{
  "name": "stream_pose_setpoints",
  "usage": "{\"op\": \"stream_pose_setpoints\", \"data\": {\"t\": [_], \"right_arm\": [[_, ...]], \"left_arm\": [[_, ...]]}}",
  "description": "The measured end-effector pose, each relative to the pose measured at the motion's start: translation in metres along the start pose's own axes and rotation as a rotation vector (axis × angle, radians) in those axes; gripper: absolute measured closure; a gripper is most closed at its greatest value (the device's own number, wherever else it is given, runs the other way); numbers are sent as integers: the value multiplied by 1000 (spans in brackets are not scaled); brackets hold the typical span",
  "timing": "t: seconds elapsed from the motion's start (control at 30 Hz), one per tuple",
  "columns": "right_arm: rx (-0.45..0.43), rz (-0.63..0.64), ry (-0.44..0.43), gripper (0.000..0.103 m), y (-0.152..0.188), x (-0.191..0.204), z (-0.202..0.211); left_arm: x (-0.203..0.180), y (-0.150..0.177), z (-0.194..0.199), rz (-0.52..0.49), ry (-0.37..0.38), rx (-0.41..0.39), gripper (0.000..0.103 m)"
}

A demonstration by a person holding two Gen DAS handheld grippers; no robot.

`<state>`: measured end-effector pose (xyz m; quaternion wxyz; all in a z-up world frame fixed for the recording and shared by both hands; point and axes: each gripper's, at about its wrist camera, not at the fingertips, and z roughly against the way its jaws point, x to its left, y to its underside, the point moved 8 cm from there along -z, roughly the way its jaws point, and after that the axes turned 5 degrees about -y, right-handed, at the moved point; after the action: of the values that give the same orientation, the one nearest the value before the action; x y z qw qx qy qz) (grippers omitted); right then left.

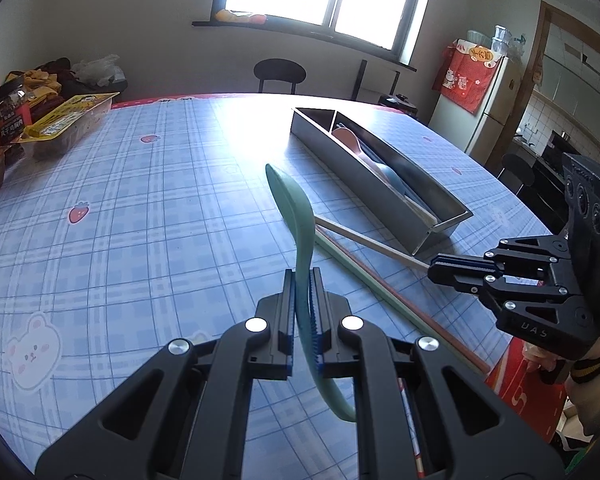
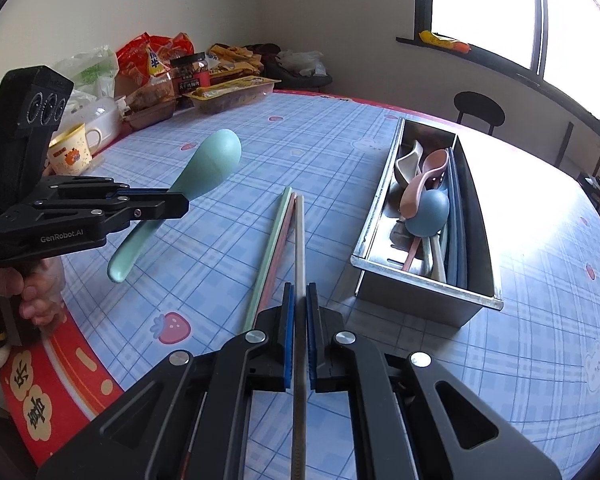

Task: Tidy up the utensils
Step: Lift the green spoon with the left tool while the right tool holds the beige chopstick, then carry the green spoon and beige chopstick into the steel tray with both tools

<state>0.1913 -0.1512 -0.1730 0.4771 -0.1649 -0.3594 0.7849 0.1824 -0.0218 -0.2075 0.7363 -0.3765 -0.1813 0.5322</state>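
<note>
Meanwhile both tongs are clamped on utensils above the checked desk (image 2: pixel 228 280). The left tongs (image 1: pixel 302 280) are closed on the handle of a mint-green spoon (image 1: pixel 296 208), which is lifted clear of the desk with its bowl pointing away toward the far side. The right tongs (image 2: pixel 300 300) are pinched tight on a white chopstick (image 2: pixel 299 248), gripping it near one end, while its other end points toward the far side. Just left of that chopstick, a green chopstick (image 2: pixel 272 248) and a pink chopstick (image 2: pixel 281 248) lie side by side on the desk. To the right stands a long metal tray (image 2: pixel 428 284) with a divider; its left compartment holds a pink spoon (image 2: pixel 424 176), a blue spoon (image 2: pixel 430 210) and a cream spoon (image 2: pixel 406 162), while dark sticks lie along the divider. Snack packets (image 2: pixel 156 56) and a mug (image 2: pixel 70 152) crowd the far left edge.
</note>
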Motion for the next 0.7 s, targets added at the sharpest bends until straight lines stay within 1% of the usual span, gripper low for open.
{"op": "stream_pose_setpoints", "data": {"t": [0.3, 0.37, 0.47, 0.6, 0.7], "right_arm": [[-147, -59, -59, 97, -9, -9, 29], [-166, -77, -78, 97, -11, -12, 33], [-184, -113, -92, 97, -15, -19, 38], [-233, -174, -125, 97, -35, -33, 48], [-264, -195, -108, 97, -57, -48, 50]], "left_arm": [[7, -2, 7, 21, -23, -29, 92], [8, -2, 9, 26, -35, -41, 92], [10, -2, 9, 61, -17, -33, 92], [16, -1, 7, 117, 5, -6, 92], [17, -9, 12, 133, 14, -14, 92]]}}
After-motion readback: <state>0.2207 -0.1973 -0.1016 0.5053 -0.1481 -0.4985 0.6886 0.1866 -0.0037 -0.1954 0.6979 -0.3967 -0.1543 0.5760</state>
